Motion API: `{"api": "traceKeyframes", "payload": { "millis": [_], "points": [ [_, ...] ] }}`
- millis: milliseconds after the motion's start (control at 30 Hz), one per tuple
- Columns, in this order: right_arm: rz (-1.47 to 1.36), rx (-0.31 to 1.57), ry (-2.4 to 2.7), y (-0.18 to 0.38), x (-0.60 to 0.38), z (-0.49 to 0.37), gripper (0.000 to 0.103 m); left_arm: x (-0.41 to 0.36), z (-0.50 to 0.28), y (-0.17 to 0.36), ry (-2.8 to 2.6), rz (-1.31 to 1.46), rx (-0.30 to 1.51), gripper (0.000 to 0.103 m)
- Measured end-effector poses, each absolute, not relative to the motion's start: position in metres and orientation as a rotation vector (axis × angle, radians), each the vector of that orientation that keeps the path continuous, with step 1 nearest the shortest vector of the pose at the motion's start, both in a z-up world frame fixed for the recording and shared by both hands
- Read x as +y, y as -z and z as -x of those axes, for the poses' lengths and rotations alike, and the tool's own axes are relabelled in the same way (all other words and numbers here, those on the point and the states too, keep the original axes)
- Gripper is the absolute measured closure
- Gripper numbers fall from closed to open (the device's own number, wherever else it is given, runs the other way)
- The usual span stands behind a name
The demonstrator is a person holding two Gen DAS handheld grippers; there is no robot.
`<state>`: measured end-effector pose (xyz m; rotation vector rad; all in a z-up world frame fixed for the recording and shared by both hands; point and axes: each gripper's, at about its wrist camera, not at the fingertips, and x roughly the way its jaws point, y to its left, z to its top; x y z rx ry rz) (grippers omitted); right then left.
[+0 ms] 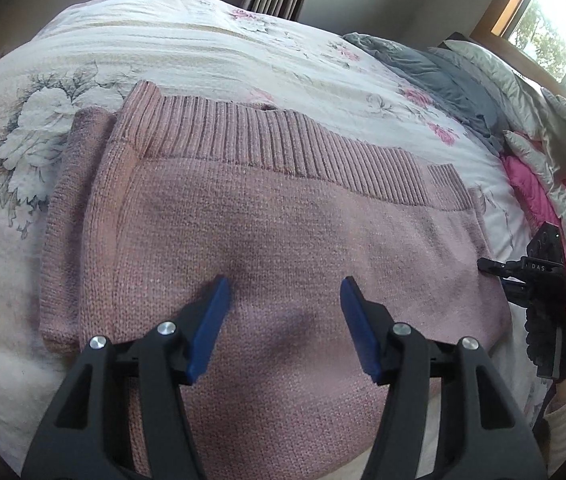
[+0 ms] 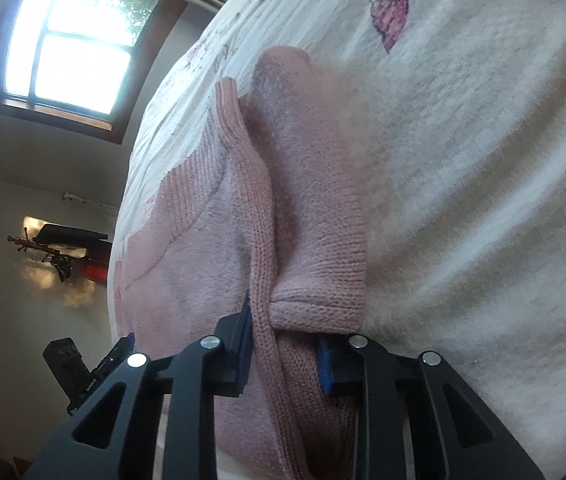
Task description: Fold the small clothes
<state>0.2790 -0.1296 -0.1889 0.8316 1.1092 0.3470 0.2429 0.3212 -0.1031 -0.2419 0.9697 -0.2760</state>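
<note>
While the pink knit sweater (image 1: 267, 216) lies spread on the floral bedspread (image 1: 187, 52), the left gripper (image 1: 283, 284) hovers over its middle with the jaws wide apart and nothing between them; the knit fills the gap below the blue fingertips (image 1: 219, 292). The ribbed hem (image 1: 283, 140) lies ahead of these jaws, and a folded sleeve lies to their left. The right gripper (image 2: 283, 332) is clamped on a bunched fold of the sweater's edge, the fabric pinched between both pads and rising ahead of the jaws. A window (image 2: 71, 40) is beyond the bed.
</note>
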Motion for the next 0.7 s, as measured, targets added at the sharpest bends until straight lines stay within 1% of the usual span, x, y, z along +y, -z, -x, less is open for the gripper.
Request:
{"api": "traceKeyframes", "payload": {
  "millis": [533,633,700],
  "points": [
    [-0.827,1.117,-0.316,0.19,-0.127,-0.277,0.078,0.327,-0.241,0.103,0.298,0.268,0.975,0.045],
    [-0.828,1.119,-0.306,0.181,-0.124,-0.277,0.079,0.334,-0.238,0.095,0.312,0.298,0.991,0.045],
    [-0.808,1.085,-0.336,0.162,-0.115,-0.279,0.08,0.341,-0.231,0.089,0.327,0.332,0.981,0.044]
  ]
}}
